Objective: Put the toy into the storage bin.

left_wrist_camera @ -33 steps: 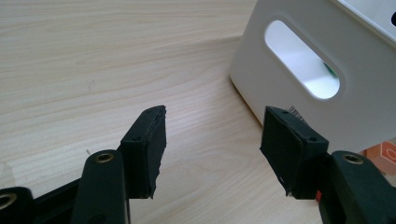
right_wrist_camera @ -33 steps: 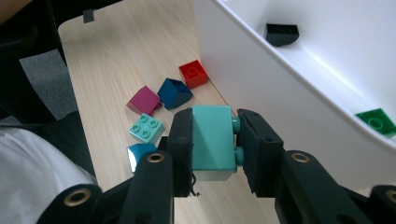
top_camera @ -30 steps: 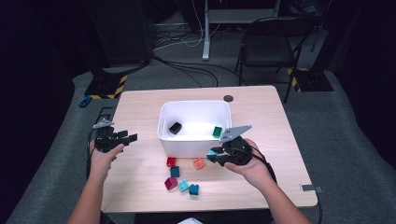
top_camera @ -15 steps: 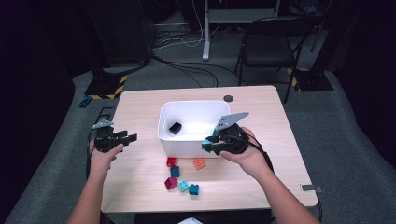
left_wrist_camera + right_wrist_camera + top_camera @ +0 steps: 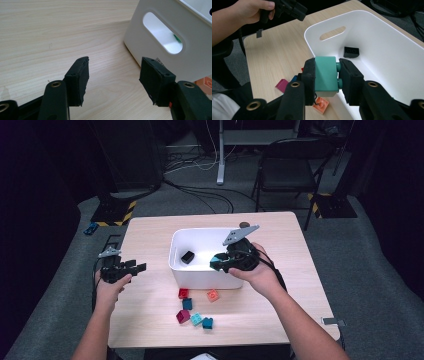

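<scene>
- While your right gripper hangs over the near rim of the white bin, its jaws are clamped on a green brick, one pad on each side, the studs facing the right-hand pad.
- In the right gripper view the green brick sits just above the bin's near wall, partly over the inside and partly over the table.
- Your left gripper is held above the table to the left of the bin, well apart from it, and its jaws stand open with nothing between them.
- In the left gripper view the bin's slotted handle wall lies just beyond the right-hand jaw.
- A black brick lies on the bin floor near its left wall.
- On the table just in front of the bin you have loose bricks: a red one, an orange one, a magenta one, and teal and blue ones clustered beside them.
</scene>
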### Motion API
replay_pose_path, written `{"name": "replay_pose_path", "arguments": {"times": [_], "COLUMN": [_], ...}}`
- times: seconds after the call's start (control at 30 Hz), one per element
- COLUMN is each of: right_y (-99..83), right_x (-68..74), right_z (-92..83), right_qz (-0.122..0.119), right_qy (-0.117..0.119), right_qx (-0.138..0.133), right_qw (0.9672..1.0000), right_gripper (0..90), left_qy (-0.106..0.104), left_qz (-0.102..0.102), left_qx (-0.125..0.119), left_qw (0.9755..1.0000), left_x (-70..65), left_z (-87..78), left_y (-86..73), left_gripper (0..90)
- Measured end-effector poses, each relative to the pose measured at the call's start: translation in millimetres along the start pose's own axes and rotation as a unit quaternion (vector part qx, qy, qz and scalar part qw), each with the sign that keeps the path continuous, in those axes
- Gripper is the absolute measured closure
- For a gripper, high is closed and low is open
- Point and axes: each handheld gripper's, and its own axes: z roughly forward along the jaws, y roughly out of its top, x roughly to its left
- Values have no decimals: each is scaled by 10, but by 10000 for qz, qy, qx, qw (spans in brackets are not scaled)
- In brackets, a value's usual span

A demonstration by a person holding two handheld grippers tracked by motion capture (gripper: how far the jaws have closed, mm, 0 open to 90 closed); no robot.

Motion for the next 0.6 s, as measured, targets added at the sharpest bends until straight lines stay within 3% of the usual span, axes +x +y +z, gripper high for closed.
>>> {"name": "replay_pose_path", "arguments": {"times": [0.6], "right_y": [327], "right_x": [-116], "right_z": [343], "right_qz": [-41], "right_qy": [-94], "right_qx": [-57], "right_qw": [9999], "right_gripper": [670], "left_qy": [-11], "left_qz": [-29], "left_qx": [-35], "left_qw": [10000], "left_x": [22], "left_z": [-16], "left_y": [2], "left_gripper": [403]}}
